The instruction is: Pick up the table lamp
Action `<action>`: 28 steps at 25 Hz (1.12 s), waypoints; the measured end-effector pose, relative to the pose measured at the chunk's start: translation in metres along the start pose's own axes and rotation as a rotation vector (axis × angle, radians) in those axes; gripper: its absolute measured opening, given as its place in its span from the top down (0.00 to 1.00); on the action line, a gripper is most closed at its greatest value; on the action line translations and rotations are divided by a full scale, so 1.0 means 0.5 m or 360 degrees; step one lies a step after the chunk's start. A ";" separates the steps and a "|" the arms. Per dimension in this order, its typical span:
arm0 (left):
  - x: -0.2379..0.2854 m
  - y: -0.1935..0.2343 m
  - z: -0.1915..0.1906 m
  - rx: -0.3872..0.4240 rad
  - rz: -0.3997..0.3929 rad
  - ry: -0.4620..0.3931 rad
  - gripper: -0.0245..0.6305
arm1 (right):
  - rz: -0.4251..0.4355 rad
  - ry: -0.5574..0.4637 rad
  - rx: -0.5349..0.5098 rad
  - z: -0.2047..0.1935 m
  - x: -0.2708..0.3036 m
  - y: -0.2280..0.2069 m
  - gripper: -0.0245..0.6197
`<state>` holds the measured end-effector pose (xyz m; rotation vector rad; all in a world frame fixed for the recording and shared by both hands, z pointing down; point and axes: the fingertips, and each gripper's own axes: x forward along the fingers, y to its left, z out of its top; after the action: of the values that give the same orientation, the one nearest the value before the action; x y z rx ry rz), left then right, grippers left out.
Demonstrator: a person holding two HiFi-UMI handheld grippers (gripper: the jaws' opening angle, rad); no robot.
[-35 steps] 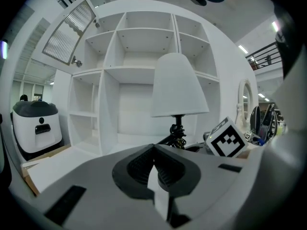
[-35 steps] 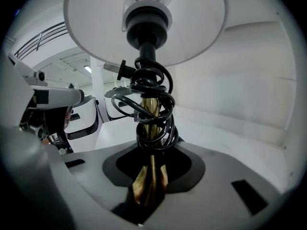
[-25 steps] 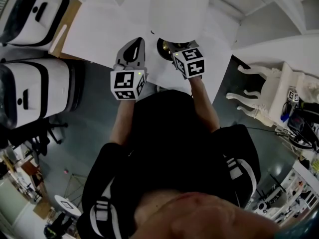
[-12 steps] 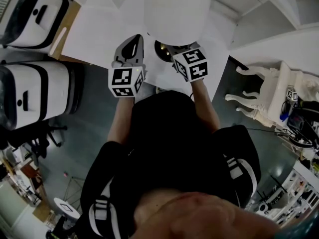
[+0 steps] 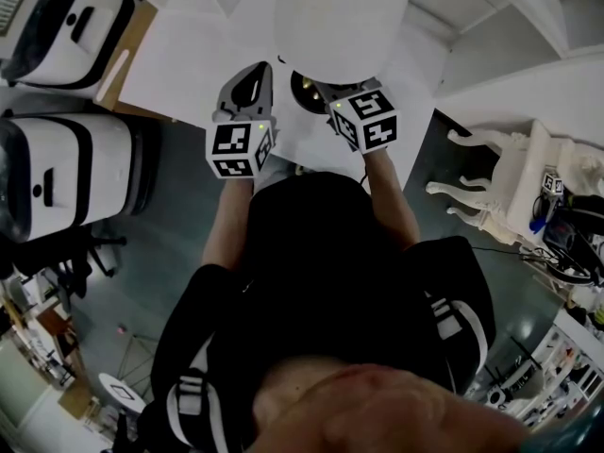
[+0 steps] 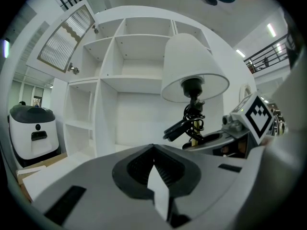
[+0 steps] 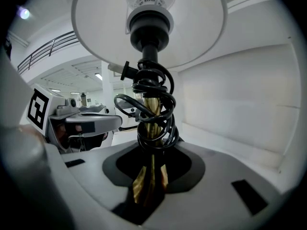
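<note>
The table lamp has a white shade point(image 5: 335, 17) and a brass stem point(image 7: 152, 119) with a black cord point(image 7: 154, 99) coiled round it. In the right gripper view my right gripper point(image 7: 149, 186) is shut on the stem just below the coil, under the shade point(image 7: 144, 28). In the head view that gripper point(image 5: 323, 91) reaches in under the shade, next to the lamp's dark base point(image 5: 304, 87). My left gripper point(image 5: 257, 72) hovers to the lamp's left, apart from it. Its jaws point(image 6: 157, 195) stand narrowly apart with nothing between them. The left gripper view shows the lamp point(image 6: 192, 71) and the right gripper point(image 6: 225, 138) from the side.
The lamp is over a white table point(image 5: 189, 55). A white shelf unit point(image 6: 120, 80) stands behind it. Two white machines point(image 5: 66, 168) point(image 5: 66, 22) sit at the left, and an ornate white chair point(image 5: 510, 187) stands at the right.
My right gripper has risen a little with the lamp in it; the shade looks slightly larger in the head view. The left gripper has stayed about where it was.
</note>
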<state>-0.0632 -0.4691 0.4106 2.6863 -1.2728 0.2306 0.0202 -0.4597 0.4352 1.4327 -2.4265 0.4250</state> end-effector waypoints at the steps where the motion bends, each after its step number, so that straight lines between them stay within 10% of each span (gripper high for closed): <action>1: 0.001 0.004 -0.002 -0.0003 0.0003 0.0000 0.95 | 0.0002 -0.0012 -0.0008 0.004 0.003 0.001 0.78; 28: -0.002 0.021 0.024 -0.0012 0.0027 -0.0061 0.95 | 0.0006 -0.0062 -0.0027 0.042 0.040 0.014 0.78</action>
<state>-0.0713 -0.4772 0.3997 2.6872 -1.3047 0.1765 0.0027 -0.4807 0.4232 1.4428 -2.4575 0.3796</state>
